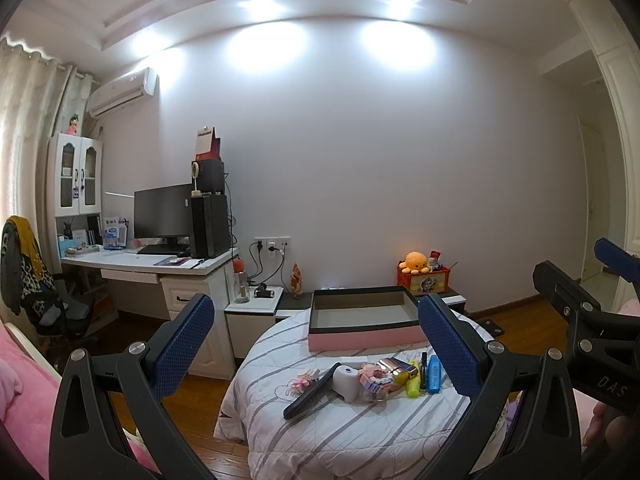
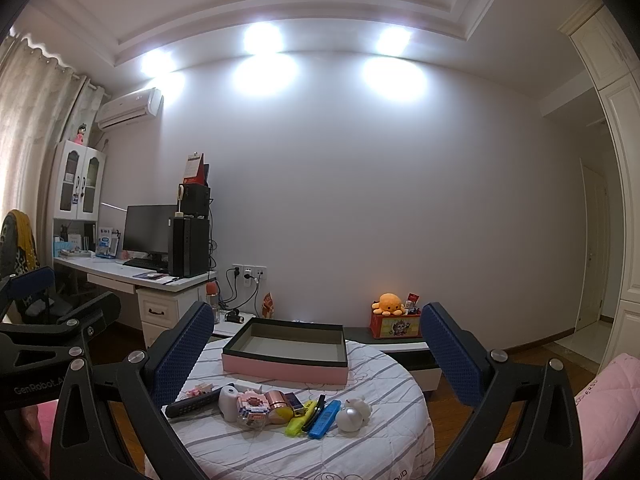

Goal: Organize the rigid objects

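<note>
Striped round table (image 2: 280,452) below both raised, level tools — left tool (image 1: 316,344), right tool (image 2: 318,352) — fingers apart.

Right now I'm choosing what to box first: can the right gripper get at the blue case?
Probably yes: the right gripper is open, and the blue case lies uncovered at the pile's near edge, though a black pen lies alongside it.

Three recessed ceiling spotlights (image 2: 262,38) burn out to pure white and throw bright oval glare patches on the plain white wall (image 2: 380,184), which dims toward the floor. The pale gathered curtain (image 1: 20,120) glows with daylight. Fisheye distortion bends the ceiling lines and blackens the corners. Focus stays sharp throughout.
</note>
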The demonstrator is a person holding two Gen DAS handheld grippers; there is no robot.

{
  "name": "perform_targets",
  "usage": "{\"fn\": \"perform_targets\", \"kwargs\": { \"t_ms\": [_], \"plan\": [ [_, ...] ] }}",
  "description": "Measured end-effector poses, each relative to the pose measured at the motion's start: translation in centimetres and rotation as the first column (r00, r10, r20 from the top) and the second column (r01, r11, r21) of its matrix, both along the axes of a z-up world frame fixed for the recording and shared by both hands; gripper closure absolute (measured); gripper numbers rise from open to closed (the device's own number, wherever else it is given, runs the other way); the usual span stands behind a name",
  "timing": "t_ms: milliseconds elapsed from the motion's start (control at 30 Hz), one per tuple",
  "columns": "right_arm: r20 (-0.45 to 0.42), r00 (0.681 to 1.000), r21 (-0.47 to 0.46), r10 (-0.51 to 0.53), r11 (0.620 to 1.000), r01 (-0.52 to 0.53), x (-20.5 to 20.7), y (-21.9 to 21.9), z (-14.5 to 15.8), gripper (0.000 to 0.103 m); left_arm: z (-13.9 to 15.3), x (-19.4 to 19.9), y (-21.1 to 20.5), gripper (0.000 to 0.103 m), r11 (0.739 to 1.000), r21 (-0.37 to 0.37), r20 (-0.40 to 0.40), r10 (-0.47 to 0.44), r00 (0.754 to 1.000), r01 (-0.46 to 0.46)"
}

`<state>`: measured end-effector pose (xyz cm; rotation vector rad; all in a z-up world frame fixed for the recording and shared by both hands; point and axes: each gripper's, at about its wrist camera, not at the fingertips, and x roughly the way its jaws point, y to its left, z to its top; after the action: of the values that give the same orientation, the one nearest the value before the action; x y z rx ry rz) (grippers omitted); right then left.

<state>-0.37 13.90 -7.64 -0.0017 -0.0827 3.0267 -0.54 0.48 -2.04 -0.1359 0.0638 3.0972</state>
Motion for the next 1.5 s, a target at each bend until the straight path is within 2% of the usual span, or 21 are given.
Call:
{"fn": "perform_targets", "kwargs": {
  "t_ms": [300, 433, 667, 833, 933, 1067, 1167, 1267, 1400, 1500],
  "plan": [
    [-0.009, 1.000, 0.001, 0.002, 1.000, -0.002, 0.2, 0.0, 0.1, 0.000, 0.3, 0.6, -0.3, 0.000, 1.000, 0.027, -0.073, 0.004, 0.997, -0.002],
    [-0.011, 1.000, 0.003, 0.001, 1.000, -0.001, 0.2, -0.1, 0.2, 0.000, 0.2, 0.5, -0.5, 0.000, 0.999, 0.041, -0.070, 0.004, 0.998, -0.001],
    [0.003, 1.000, 0.005, 0.003, 1.000, -0.003, -0.2, -0.1, -0.2, 0.000, -0.4, 0.0, -0.3, 0.000, 1.000, 0.016, -0.043, 0.003, 0.999, -0.002],
    [0.025, 1.000, 0.003, 0.005, 1.000, -0.005, -0.9, 0.3, -0.8, 0.000, -1.6, -1.4, -0.3, 0.000, 1.000, -0.001, 0.013, -0.022, 1.000, 0.022],
    [0.074, 0.997, -0.022, 0.003, 1.000, -0.002, -2.5, 1.3, -2.2, 0.000, -3.9, -4.3, -0.6, 0.000, 0.999, -0.005, 0.128, -0.032, 0.991, 0.033],
    [0.206, 0.979, -0.063, -0.012, 0.998, 0.026, -6.2, 3.1, -5.7, 0.000, -8.5, -9.3, -0.8, 0.000, 0.999, -0.027, 0.303, -0.013, 0.953, 0.022],
    [0.300, 0.954, -0.087, -0.017, 0.995, 0.045, -8.9, 4.3, -8.7, 0.000, -12.7, -13.2, -0.9, 0.000, 0.998, -0.063, 0.431, 0.008, 0.902, 0.021],
    [0.397, 0.918, -0.113, -0.016, 0.991, 0.066, -11.7, 5.4, -11.7, 0.000, -15.9, -16.1, -1.1, 0.000, 0.997, -0.081, 0.523, 0.028, 0.852, 0.017],
    [0.498, 0.867, -0.139, -0.011, 0.986, 0.092, -14.5, 6.5, -15.3, 0.000, -18.6, -18.9, -1.8, 0.000, 0.996, -0.087, 0.591, 0.049, 0.805, 0.003],
    [0.553, 0.833, -0.154, 0.000, 0.983, 0.102, -16.3, 7.3, -17.3, 0.000, -19.1, -20.5, -2.4, 0.000, 0.996, -0.086, 0.624, 0.058, 0.779, -0.005]
  ]
}}
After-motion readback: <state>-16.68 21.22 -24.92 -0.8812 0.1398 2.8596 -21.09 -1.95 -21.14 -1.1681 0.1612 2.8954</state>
